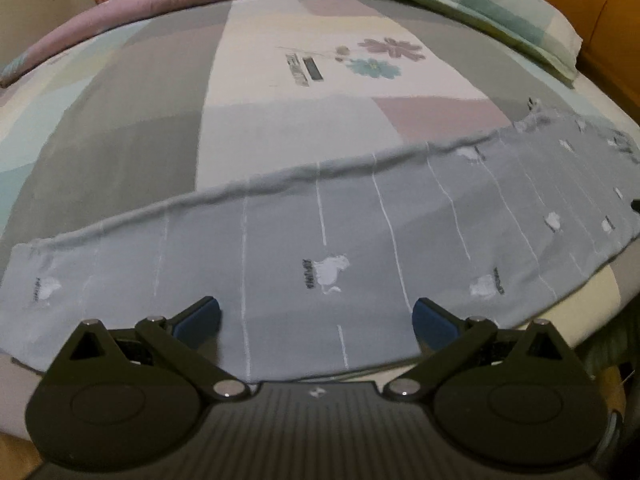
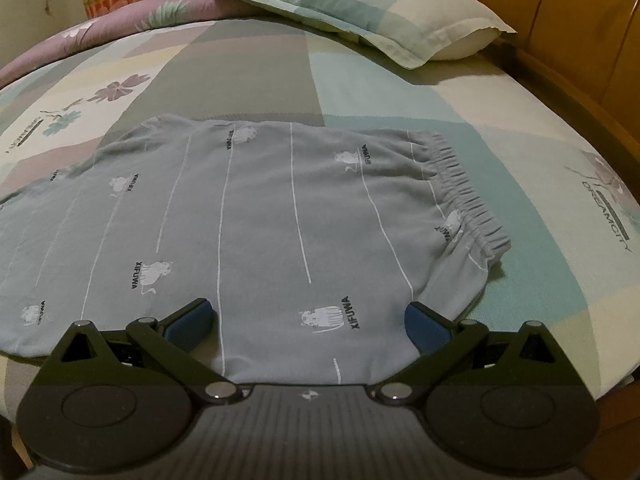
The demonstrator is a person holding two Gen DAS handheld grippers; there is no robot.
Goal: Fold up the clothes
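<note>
A pair of grey-blue soft cotton trousers with thin white stripes and small white animal prints [image 2: 280, 216] lies flat on the bed sheet with patches of grey, mint, cream and mauve [image 1: 160, 92]. The trousers seem already folded once along their length, one leg on the other, because only one long band of cloth is visible, running from the gathered elastic waistband [image 2: 460, 184] at the right side to the leg end [image 1: 36, 276] at the left side. The cloth is smooth, with few wrinkles. I judge that the task is at an early-middle stage: the folds across the length are not yet done, so the long band must still be brought together into a compact packet.

The left gripper [image 1: 316, 320] has its two blue pads wide apart and holds nothing; it hangs over the near edge of the leg part, and I cannot tell if it touches the cloth. The right gripper [image 2: 308, 320] is also spread wide and empty, over the near edge close to the waistband. A pale checked pillow [image 2: 380, 12] rests at the far corner, well apart from the trousers.
</note>
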